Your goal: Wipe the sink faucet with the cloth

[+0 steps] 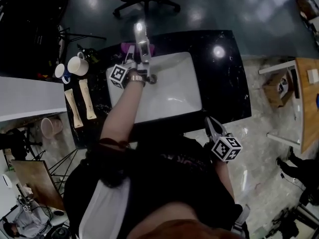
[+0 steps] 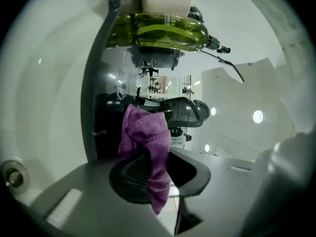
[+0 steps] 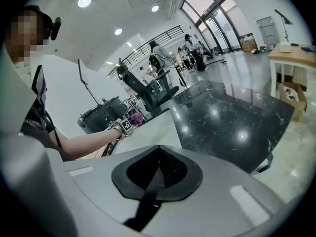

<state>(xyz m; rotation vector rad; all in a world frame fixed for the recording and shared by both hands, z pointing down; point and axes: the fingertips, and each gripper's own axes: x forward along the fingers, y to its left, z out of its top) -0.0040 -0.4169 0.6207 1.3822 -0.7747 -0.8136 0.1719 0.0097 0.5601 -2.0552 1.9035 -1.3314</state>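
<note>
Head view: your left gripper (image 1: 131,56) reaches over the far left corner of the white sink (image 1: 174,83), set in the black bench (image 1: 219,83). It carries the purple cloth (image 1: 125,48) to the chrome faucet (image 1: 141,44). The faucet's long axis runs from far to near over the basin, and purple shows on both sides of it, so the cloth seems to lie against it; whether it wraps around cannot be told. Your right gripper (image 1: 212,126) hangs well apart at the bench's near right edge, so the left hand is plainly the nearer one. Left gripper view: the jaws of the left gripper (image 2: 158,174) stand narrow and pinch a fold of the cloth (image 2: 145,132), with a loose end hanging below. The sink (image 2: 44,107) fills the left and a green bottle (image 2: 163,31) lies across the top; the faucet cannot be made out here. Right gripper view: the jaws of the right gripper (image 3: 158,169) are closed together with nothing between them, and they look across the bench (image 3: 232,122) and sink (image 3: 158,130) toward the distant cloth (image 3: 138,117). The wipe likely calls for strokes along the faucet's length.
</note>
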